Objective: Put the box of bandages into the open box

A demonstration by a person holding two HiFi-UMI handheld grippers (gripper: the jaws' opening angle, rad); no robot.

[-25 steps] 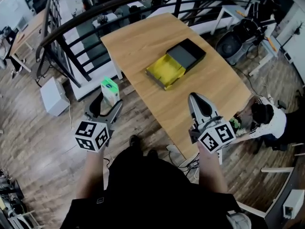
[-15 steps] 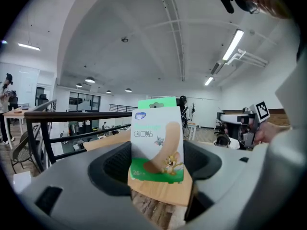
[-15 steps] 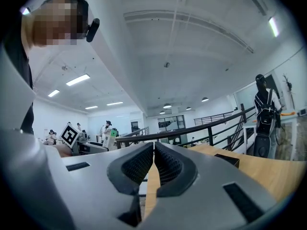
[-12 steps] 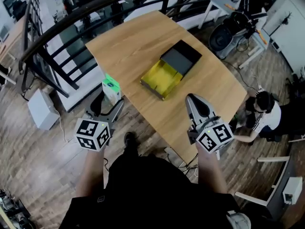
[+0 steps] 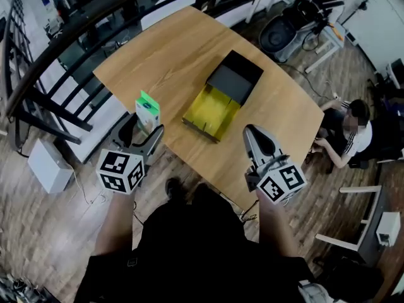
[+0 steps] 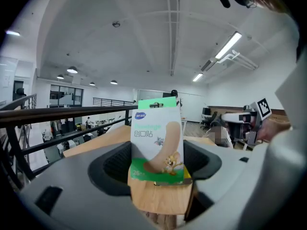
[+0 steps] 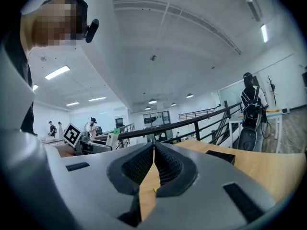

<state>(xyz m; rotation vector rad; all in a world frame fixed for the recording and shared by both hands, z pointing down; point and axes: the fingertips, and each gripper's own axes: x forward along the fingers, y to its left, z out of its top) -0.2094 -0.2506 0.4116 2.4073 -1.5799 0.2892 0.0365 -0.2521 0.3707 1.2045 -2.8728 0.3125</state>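
Note:
The bandage box (image 5: 147, 111), white and green, stands upright between the jaws of my left gripper (image 5: 144, 126), just over the wooden table's (image 5: 170, 55) near-left edge. In the left gripper view the bandage box (image 6: 157, 140) fills the gap, and my left gripper (image 6: 158, 169) is shut on its lower part. The open box (image 5: 211, 110), yellow inside with a black lid (image 5: 236, 77) beside it, lies mid-table to the right of the bandages. My right gripper (image 5: 252, 133) hovers over the table's near edge, shut and holding nothing; my right gripper (image 7: 153, 150) shows its jaws pressed together.
A dark metal railing (image 5: 44, 74) runs along the table's far and left sides. A person (image 5: 350, 128) crouches on the wooden floor to the right. A black bag (image 5: 281, 33) and white desks stand beyond the table's far right. A white unit (image 5: 47, 166) sits on the floor at left.
The view has shifted so the table and open box sit lower and closer. The left gripper with the bandage box has come up to the table edge. The right gripper stays shut.

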